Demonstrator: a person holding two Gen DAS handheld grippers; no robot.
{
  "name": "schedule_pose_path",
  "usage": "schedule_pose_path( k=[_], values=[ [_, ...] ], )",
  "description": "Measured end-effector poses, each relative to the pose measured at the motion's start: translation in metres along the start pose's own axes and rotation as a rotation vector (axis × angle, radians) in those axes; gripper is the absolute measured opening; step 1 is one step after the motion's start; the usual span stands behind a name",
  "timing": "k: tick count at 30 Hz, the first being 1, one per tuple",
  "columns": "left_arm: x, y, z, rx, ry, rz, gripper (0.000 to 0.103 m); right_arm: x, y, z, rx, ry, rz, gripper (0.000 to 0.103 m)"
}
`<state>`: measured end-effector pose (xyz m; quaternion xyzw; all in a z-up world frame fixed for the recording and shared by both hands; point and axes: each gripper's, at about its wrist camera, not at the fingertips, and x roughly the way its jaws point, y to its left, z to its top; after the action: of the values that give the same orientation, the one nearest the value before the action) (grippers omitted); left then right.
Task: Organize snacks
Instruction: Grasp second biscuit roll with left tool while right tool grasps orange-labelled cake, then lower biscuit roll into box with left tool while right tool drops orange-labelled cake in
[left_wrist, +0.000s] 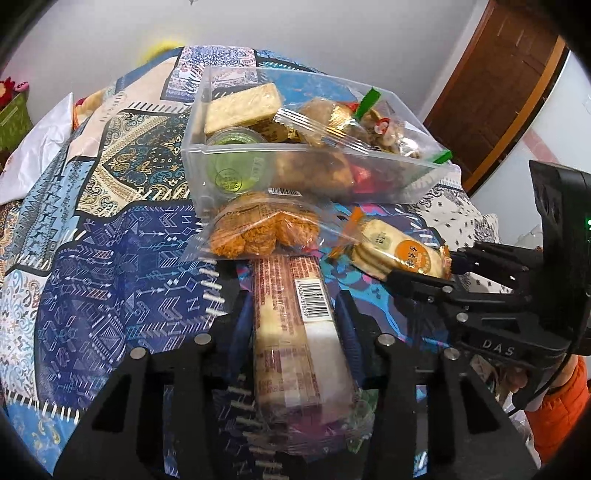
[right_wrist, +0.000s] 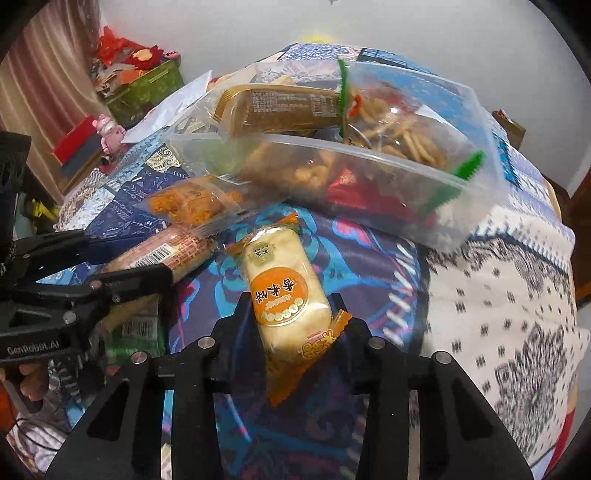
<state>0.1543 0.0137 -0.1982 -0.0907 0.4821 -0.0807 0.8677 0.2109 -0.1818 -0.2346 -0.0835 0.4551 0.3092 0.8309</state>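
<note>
Clear plastic forms the storage bin (left_wrist: 229, 155) that sits on the patchwork quilt (left_wrist: 110, 258) in the left wrist view, already filled with snacks: a pale wafer pack (left_wrist: 242, 105), a green-lidded cup (left_wrist: 232, 166) and a bag of biscuits (left_wrist: 384, 129) sealed with a green strip. Just in front of the bin lies a bag of orange crisps (left_wrist: 258, 232), touching the bin's near wall. The left claw (left_wrist: 291, 314) is clamped on a long cracker sleeve (left_wrist: 291, 295) with a barcode on its wrapper; the sleeve runs between the two fingers, and its far end reaches the orange crisps. To the right, the right claw (left_wrist: 441, 267) grips the end of a rice cracker pack (left_wrist: 399, 251) with an orange label. An orange sleeve (left_wrist: 561, 406) shows at the lower right edge.

In the right wrist view, the right claw (right_wrist: 293, 314) is pressed together on the rice cracker pack (right_wrist: 284, 291), whose orange wrapper end sticks out toward the camera. The pack is over the quilt (right_wrist: 498, 295), in front of the storage bin (right_wrist: 369, 158) and apart from it. At the left, the left claw (right_wrist: 147, 258) holds the long cracker sleeve (right_wrist: 166, 251), beside the bag of orange crisps (right_wrist: 184, 203). A green box (right_wrist: 147, 92) with red decorations stands beyond the quilt's far left edge.
</note>
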Motion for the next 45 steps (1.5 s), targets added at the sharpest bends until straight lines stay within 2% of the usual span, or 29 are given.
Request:
schedule_pose_path(
  k=[8, 17, 24, 33, 45],
  values=[
    [-0.020, -0.008, -0.012, 0.011, -0.016, 0.000, 0.045, -0.018, 0.005, -0.005, 0.048, -0.050, 0.009, 0.034],
    [-0.058, -0.020, -0.008, 0.040, -0.115, 0.020, 0.045, -0.045, 0.004, 0.001, 0.068, -0.134, -0.008, 0.033],
    [-0.080, -0.019, 0.013, 0.039, -0.199, 0.025, 0.045, -0.064, 0.004, 0.012, 0.069, -0.203, -0.029, 0.033],
    [-0.089, -0.011, 0.051, 0.036, -0.274, 0.046, 0.045, -0.077, -0.006, 0.034, 0.081, -0.274, -0.061, 0.033],
    [-0.054, -0.008, 0.103, 0.065, -0.281, 0.076, 0.045, -0.070, -0.028, 0.061, 0.089, -0.305, -0.087, 0.033]
  ],
)
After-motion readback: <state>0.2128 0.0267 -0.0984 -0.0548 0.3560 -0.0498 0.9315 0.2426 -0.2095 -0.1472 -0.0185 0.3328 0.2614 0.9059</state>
